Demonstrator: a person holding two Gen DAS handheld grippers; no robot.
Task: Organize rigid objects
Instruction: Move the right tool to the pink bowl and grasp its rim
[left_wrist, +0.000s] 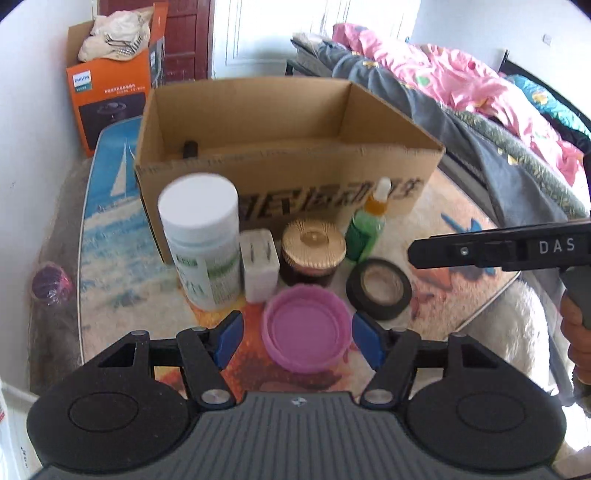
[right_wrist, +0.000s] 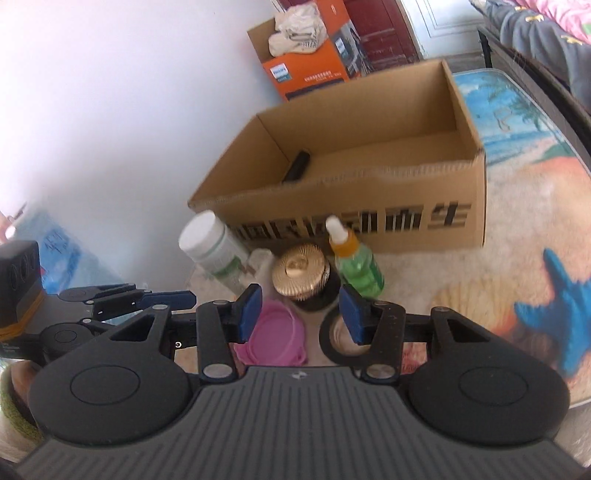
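Note:
A pink lid (left_wrist: 306, 328) lies open side up on the rug between the fingers of my left gripper (left_wrist: 298, 339), which is open with its pads off the lid. Behind it stand a white bottle (left_wrist: 201, 236), a white plug (left_wrist: 258, 262), a gold-lidded jar (left_wrist: 312, 251) and a green dropper bottle (left_wrist: 365, 229), with a black tape roll (left_wrist: 378, 290) lying flat at the right. Behind them sits an open cardboard box (left_wrist: 288, 177) holding a small black object (right_wrist: 297, 166). My right gripper (right_wrist: 301, 314) hovers open and empty before the jar (right_wrist: 301, 269).
An orange box (left_wrist: 110, 99) stuffed with cloth stands by the wall at the back left. A bed with a pink quilt (left_wrist: 461, 85) runs along the right. The beach-print rug (left_wrist: 107, 221) lies under everything. A hand (left_wrist: 576, 332) holds the right gripper's handle.

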